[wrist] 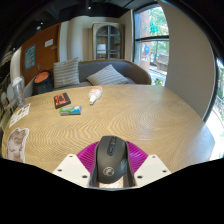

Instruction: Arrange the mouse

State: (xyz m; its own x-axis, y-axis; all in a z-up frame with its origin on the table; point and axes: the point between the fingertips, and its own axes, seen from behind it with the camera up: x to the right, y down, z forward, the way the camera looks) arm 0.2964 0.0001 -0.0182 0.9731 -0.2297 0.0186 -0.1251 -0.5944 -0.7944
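A black wireless mouse [110,158] with a scroll wheel sits between my two fingers, its front pointing away from me. The magenta pads [88,155] press against both of its sides. My gripper [110,165] is shut on the mouse and holds it over the near edge of the round wooden table [140,115].
Further along the table lie a black and red object [62,99], a small teal item [70,110] and a white crumpled thing [95,96]. Printed papers [17,140] lie at the left edge. A grey sofa with cushions [105,74] stands beyond the table.
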